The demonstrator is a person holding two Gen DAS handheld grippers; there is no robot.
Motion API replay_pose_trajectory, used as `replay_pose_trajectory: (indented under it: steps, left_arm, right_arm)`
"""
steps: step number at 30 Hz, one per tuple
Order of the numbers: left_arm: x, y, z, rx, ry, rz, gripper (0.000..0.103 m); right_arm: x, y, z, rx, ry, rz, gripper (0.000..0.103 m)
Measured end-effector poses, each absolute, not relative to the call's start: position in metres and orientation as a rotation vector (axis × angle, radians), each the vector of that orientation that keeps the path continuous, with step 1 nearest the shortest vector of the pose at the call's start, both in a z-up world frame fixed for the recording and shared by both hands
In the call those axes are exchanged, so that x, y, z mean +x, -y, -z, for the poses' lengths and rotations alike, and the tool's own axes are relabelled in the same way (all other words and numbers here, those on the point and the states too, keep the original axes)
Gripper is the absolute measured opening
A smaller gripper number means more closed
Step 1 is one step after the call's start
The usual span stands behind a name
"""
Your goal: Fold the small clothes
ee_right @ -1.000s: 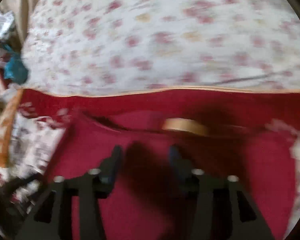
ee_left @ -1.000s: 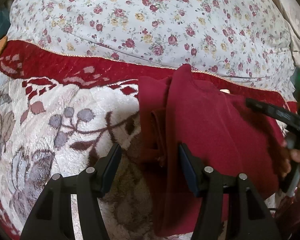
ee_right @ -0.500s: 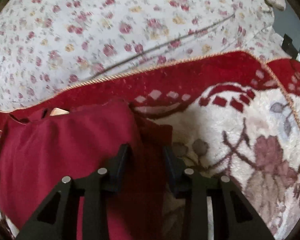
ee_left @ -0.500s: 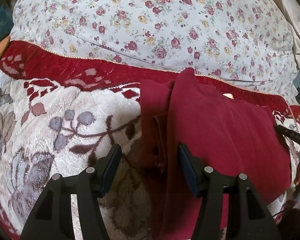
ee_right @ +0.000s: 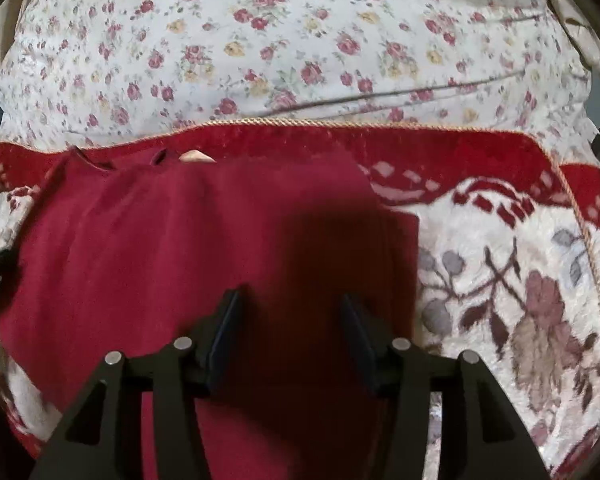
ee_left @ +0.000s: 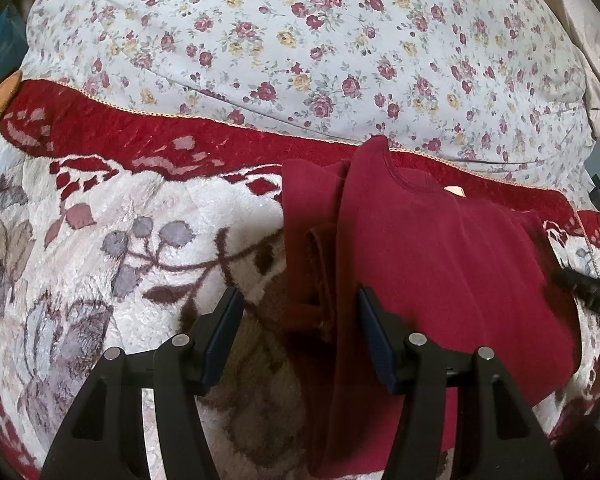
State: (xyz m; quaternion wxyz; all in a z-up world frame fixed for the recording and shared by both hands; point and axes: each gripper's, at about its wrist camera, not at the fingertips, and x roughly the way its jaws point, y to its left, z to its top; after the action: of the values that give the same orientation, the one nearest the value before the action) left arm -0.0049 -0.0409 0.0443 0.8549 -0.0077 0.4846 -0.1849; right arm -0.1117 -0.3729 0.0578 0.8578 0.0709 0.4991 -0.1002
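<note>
My right tongs (ee_right: pixel 288 336) have just been opening, spread and empty over the red shirt (ee_right: pixel 172 248) at frame centre; my left tongs (ee_left: pixel 300 332) stay spread at its folded sleeve edge. Next fold is free.

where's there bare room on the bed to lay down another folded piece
Left of the dark red knit top, the cream plush floral blanket lies bare out to its red border. Right of the top, in the right wrist view, another bare cream patch runs to the corded edge. Behind, the rose-print quilt is bare but mounded. The middle is crowded: both claws sit over the top.
</note>
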Motion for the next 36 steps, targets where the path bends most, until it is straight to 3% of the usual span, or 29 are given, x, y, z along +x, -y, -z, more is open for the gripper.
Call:
replay_pose_trajectory:
  steps: [6, 18, 20, 23, 30, 35, 36]
  left_arm:
    - [-0.009, 0.036, -0.047, -0.056, -1.046, 0.407, 0.037]
    - [-0.011, 0.023, -0.038, -0.156, -1.123, 0.471, 0.037]
    - [-0.011, 0.023, -0.038, -0.156, -1.125, 0.473, 0.037]
    - [-0.012, 0.026, -0.038, -0.147, -1.123, 0.475, 0.037]
    - [-0.012, 0.025, -0.037, -0.150, -1.121, 0.478, 0.038]
    - [-0.010, 0.026, -0.036, -0.149, -1.123, 0.474, 0.039]
    - [-0.010, 0.026, -0.036, -0.147, -1.122, 0.474, 0.039]
  right_arm:
    - [-0.072, 0.308, -0.081, 0.153, -0.999, -0.018, 0.056]
    - [0.060, 0.195, -0.021, 0.179, -1.121, -0.216, 0.056]
    - [0.067, 0.184, -0.017, 0.153, -1.123, -0.202, 0.061]
    - [0.075, 0.172, -0.019, 0.156, -1.150, -0.224, 0.077]
    - [0.078, 0.138, -0.015, -0.039, -1.187, -0.200, 0.089]
    - [0.072, 0.140, -0.012, -0.058, -1.162, -0.190, 0.087]
    - [0.070, 0.142, -0.014, -0.062, -1.156, -0.189, 0.079]
